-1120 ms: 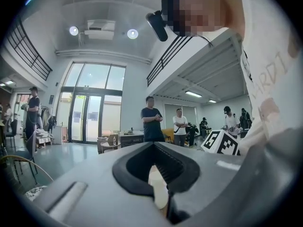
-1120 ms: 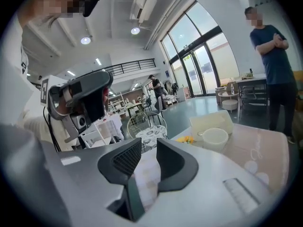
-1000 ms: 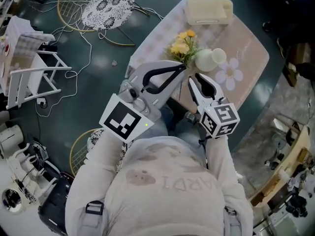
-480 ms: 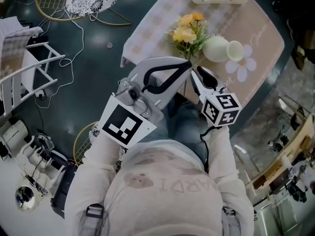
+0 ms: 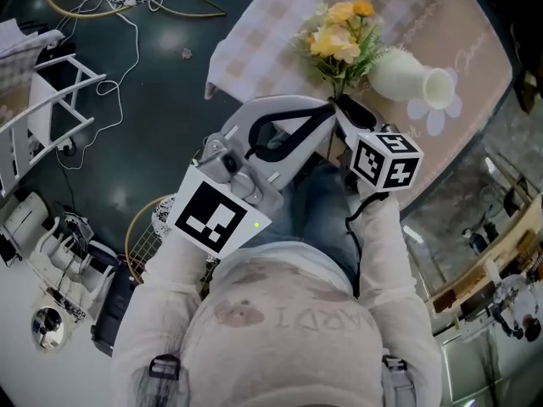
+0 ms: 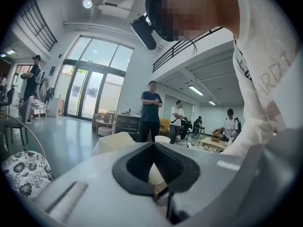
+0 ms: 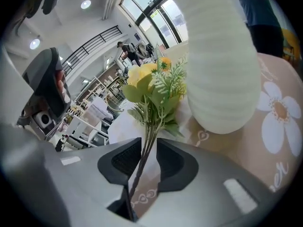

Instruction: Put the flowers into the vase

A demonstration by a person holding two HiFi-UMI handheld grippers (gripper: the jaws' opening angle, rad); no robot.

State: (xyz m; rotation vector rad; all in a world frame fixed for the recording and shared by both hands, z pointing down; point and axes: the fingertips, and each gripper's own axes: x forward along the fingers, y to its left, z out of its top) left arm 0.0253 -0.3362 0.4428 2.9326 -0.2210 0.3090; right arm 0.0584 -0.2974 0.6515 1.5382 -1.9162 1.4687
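Flowers (image 7: 147, 90) sit btwn R gripper (image 7: 147, 148) jaws, just opened wider.

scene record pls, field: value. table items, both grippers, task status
table: covered with a checked and flower-print cloth
flowers: yellow bunch lying on the table, stems toward the grippers
vase: white, lying on its side beside the flowers, mouth pointing away from them
left gripper: shut, nothing held
right gripper: open, jaws have just been opening; flower stems run between its fingers, not clamped
task status: flowers not yet in vase
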